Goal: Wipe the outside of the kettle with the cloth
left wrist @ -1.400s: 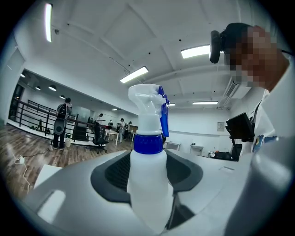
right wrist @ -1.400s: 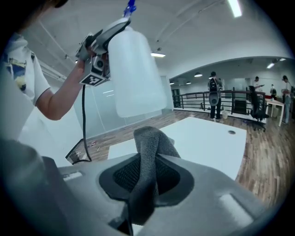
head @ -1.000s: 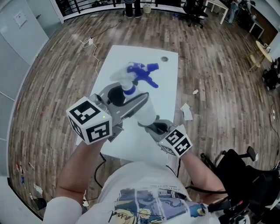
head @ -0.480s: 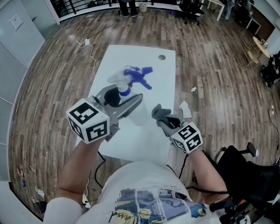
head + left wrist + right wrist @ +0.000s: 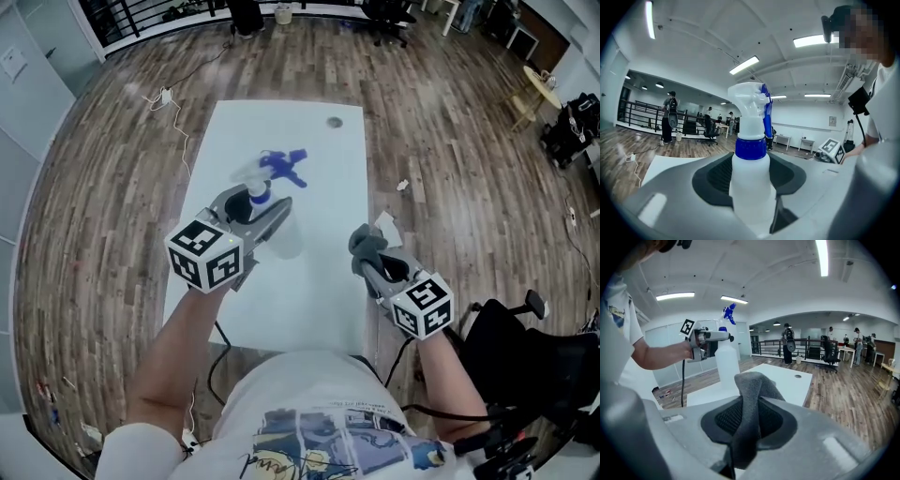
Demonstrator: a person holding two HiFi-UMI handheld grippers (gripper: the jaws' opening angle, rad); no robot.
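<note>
Left tool (image 5: 255,202) clamps the spray bottle (image 5: 286,238) — right tool (image 5: 371,264) pinches the grey cloth (image 5: 366,242).

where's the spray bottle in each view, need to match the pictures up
Head view: the spray bottle is left of centre, over the white table, clamped in the left claw.
Left gripper view: the bottle stands dead centre, upright between the jaws.
Right gripper view: the bottle is left of centre, beyond the grey cloth.
Shared landmark: the white table.
</note>
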